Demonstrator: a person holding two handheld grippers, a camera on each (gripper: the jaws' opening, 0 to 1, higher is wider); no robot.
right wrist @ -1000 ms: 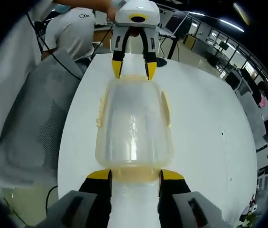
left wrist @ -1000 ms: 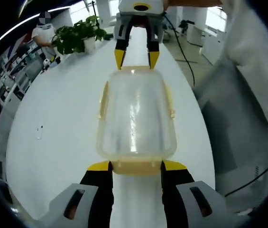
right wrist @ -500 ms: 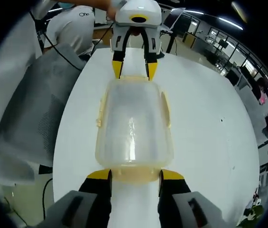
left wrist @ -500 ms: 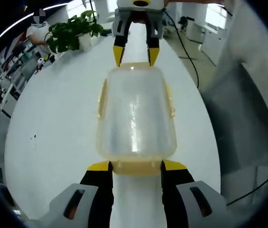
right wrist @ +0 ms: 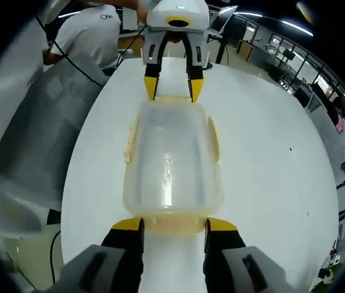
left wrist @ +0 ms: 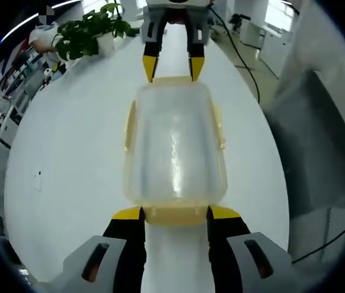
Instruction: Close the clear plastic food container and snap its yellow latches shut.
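In the left gripper view, a leafy green potted plant in a white pot (left wrist: 93, 33) stands at the far left edge of the long white table (left wrist: 68, 159). In the middle of the table lies the clear rectangular plastic food container with its frosted lid on top (left wrist: 173, 146). Pale yellow latches run along its long sides, the left one (left wrist: 129, 125) and the right one (left wrist: 220, 125) both standing slightly out from the walls. The left gripper (left wrist: 173, 215), black with yellow tips, has its jaws spread to either side of the yellow end latch (left wrist: 173, 213) at the near short end, the tips at the latch's corners. At the far short end, the right gripper (left wrist: 171, 68) points its yellow tips down at the container's edge, jaws parted.

In the right gripper view, a person in a white shirt (right wrist: 90, 36) is at the upper left. The same container (right wrist: 171, 162) lies lengthways; the right gripper (right wrist: 173, 224) straddles the near end latch with jaws apart, and the left gripper (right wrist: 171, 88) meets the far end likewise.
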